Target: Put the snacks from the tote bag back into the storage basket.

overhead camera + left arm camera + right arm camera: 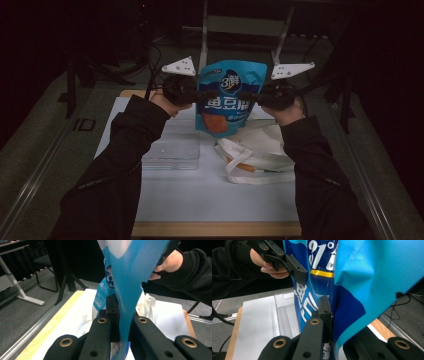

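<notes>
A blue snack bag (231,80) with white lettering hangs upright in the air over the table, held by both sides. My left gripper (212,94) is shut on its left edge and my right gripper (246,95) is shut on its right edge. In the left gripper view the black jaws (120,315) pinch the bag's thin blue edge (130,277). In the right gripper view the jaws (331,315) clamp the bag (372,272), and the left gripper (295,271) bites the far edge.
Below the bag, a clear plastic box (172,150) lies on the white sheet (210,195) covering the table. A white cloth tote bag (260,155) lies to the right of the box, with something orange at its mouth. Metal stand legs (205,30) rise behind the table.
</notes>
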